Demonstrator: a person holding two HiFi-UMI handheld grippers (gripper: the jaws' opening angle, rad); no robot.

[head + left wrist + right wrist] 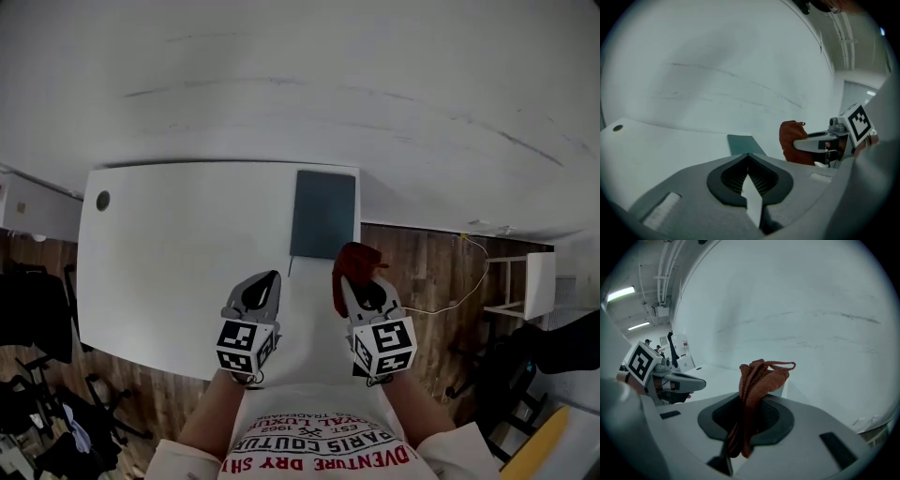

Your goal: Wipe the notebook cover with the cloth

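Notebook (323, 214) at table (169, 272) right edge; right gripper (351, 281) pinches cloth (357, 257); left gripper (269, 280) closed.

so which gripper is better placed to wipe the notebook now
Right: the right gripper holds the red cloth and sits nearest the notebook; the left gripper is shut and empty.

Both forearms (211, 417) reach forward, side by side. The left gripper (270, 279) is level, its fingers (689, 187) pressed together with nothing between. The right gripper (349, 281) has its fingers (820, 427) clamped on the red cloth (758, 378).
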